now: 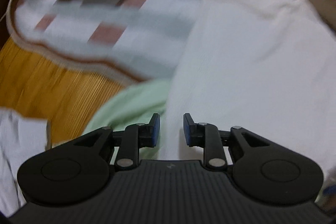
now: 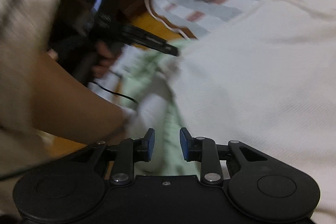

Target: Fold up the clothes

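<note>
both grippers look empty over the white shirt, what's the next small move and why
Probably lower the left gripper onto the white shirt's near edge, beside the green cloth, and pinch it. Both it and the right gripper are open and hold nothing, and the shirt lies spread flat, so a fold needs a new grasp.

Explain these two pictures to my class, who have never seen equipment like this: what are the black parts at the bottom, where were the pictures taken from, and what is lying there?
No robot: a person holds hand-held tongs, each carrying a camera looking along its fingers. One picture looks past the left tongs, the other past the right tongs. Both stand open with blue pads, gripping nothing. Beneath lies a white garment over a pale green cloth, beside a checked cloth on a wooden surface. The right view also shows the person's arm. Both pictures are blurred.
</note>
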The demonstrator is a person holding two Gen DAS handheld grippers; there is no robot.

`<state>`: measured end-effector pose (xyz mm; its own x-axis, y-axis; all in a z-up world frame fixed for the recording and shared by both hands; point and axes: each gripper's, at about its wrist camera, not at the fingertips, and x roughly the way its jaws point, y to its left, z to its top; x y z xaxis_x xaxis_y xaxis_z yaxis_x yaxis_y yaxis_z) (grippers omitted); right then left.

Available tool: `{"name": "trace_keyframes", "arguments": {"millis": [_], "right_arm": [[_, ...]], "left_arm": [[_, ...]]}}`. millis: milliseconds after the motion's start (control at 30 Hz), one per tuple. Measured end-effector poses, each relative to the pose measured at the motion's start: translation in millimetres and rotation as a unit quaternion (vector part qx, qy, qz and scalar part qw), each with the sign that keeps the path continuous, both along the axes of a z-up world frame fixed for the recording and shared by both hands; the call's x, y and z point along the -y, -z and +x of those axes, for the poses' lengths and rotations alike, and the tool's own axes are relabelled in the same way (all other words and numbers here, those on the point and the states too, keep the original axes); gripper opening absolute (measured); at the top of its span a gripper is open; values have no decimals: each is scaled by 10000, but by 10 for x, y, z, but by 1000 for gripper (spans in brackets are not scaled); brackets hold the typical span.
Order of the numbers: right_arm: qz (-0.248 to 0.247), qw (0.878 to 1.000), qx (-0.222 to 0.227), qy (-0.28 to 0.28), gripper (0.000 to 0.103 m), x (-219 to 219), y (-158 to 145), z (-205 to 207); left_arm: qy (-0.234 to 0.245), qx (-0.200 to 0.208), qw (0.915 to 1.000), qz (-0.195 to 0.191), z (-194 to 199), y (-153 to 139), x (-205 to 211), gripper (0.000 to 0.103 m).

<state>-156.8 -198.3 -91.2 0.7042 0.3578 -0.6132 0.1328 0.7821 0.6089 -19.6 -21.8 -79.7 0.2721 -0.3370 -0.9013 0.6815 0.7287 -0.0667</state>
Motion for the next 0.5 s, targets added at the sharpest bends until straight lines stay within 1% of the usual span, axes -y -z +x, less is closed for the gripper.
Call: {"name": "trace_keyframes", "arguments": {"millis": [67, 100, 167, 233, 267, 333, 367, 400, 433, 467, 500], "right_arm": [[97, 9987, 295, 403, 39, 252, -177, -191], [47, 9971, 399, 642, 40, 417, -277, -299], [-334, 9913, 545, 1154, 42, 799, -511, -530], [-853, 9809, 520, 1671, 49, 1224, -734, -721], [-1141, 9737, 477, 1913, 56, 1461, -823, -813], [-1465, 9551, 289, 2559, 56, 1934, -905, -973], [-1545, 9421, 222, 2968, 56, 2173, -892, -1078], [-1623, 9273, 155, 3371, 56, 2411, -879, -1184], [-1677, 9105, 124, 3778, 56, 2586, -825, -1296], [-1729, 8919, 92, 4177, 56, 2760, -770, -1408], [-1943, 8766, 104, 4400, 56, 2874, -667, -1504]], "left_arm": [[373, 52, 9991, -200, 15, -304, 250, 30], [562, 80, 9979, -298, 22, -458, 377, 31], [1110, 234, 9930, -341, 21, -815, 749, 33], [1579, 468, 9859, -309, -39, -1095, 1155, 44], [1809, 600, 9813, -260, -66, -1224, 1378, 49], [2177, 796, 9728, -19, -141, -1357, 1841, 49], [2286, 856, 9697, 138, -171, -1378, 2054, 49], [2389, 915, 9663, 296, -200, -1397, 2265, 49], [2444, 1056, 9630, 413, -229, -1374, 2476, 49], [2529, 1164, 9595, 439, -262, -1311, 2713, 49], [2616, 1268, 9557, 458, -296, -1246, 2953, 49]]}}
